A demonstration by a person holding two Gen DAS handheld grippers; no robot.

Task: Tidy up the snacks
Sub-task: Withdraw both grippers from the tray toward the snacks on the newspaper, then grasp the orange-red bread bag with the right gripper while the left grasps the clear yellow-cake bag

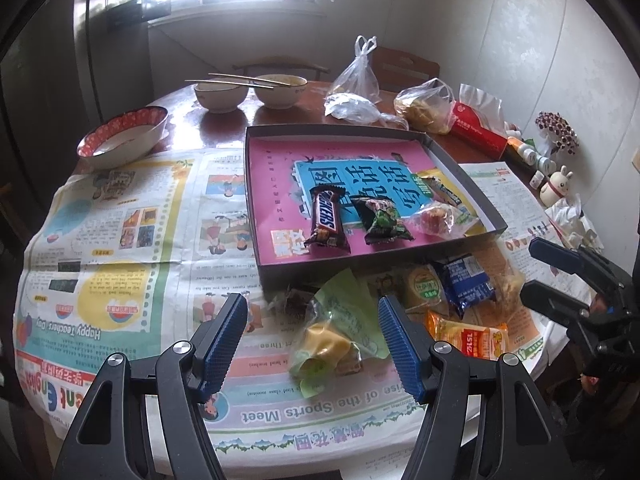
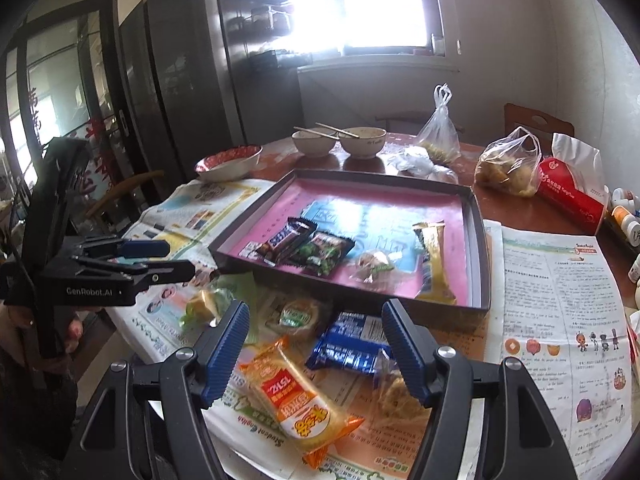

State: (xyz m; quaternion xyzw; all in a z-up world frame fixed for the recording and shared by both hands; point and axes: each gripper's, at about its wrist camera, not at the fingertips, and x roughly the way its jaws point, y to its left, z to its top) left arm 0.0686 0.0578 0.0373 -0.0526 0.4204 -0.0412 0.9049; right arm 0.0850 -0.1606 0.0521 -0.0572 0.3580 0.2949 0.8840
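Four snacks are lying in the tray (image 1: 256,200): a Snickers (image 1: 327,220), a green packet (image 1: 380,220), a clear-wrapped sweet (image 1: 434,216) and a gold bar (image 2: 434,260). Loose snacks are lying on the newspaper (image 1: 120,240) just before the tray. The left gripper (image 1: 312,344) is hovering over the yellow-green packet (image 1: 332,340), fingers released. The right gripper (image 2: 316,352) is hovering over the orange packet (image 2: 296,396) and blue packet (image 2: 348,348), fingers released.

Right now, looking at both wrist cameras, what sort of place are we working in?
Most likely a home dining room. Two used beige ceramic bowls with chopsticks across them sit on a round brown wooden table, a brown wooden chair stands behind it, and tied clear plastic food bags lie nearby.
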